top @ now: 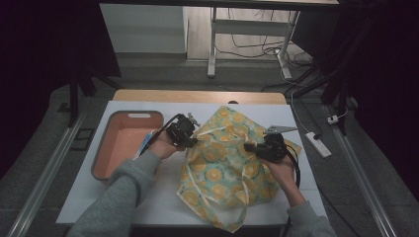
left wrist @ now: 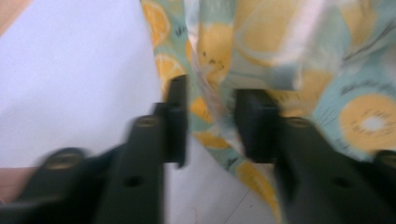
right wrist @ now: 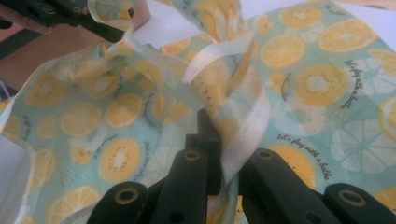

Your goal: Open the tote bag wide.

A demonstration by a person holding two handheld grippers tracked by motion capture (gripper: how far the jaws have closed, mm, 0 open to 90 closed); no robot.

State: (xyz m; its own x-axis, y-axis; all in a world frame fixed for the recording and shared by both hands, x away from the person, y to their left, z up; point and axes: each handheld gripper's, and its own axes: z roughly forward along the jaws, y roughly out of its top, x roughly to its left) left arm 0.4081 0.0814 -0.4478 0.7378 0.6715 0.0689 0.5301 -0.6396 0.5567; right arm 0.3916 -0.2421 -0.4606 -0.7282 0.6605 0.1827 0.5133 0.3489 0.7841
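The left gripper (left wrist: pixel 210 121) stands with its jaws apart, a fold of the fruit-print cloth bag (top: pixel 227 168) lying loose in the gap, neither pad pressing it. The right gripper (right wrist: pixel 224 154) is clamped on the bag's white strap (right wrist: pixel 243 135). The bag lies crumpled on the white table (top: pixel 123 207), with its long axis running from the far edge toward the person. The left gripper (top: pixel 182 132) sits at the bag's left edge, the right gripper (top: pixel 269 147) at its right edge. The orange bin (top: pixel 123 140) stands left of the bag, beyond the left gripper. The loose fold lies nearest the left gripper, so regripping probably falls to that hand.
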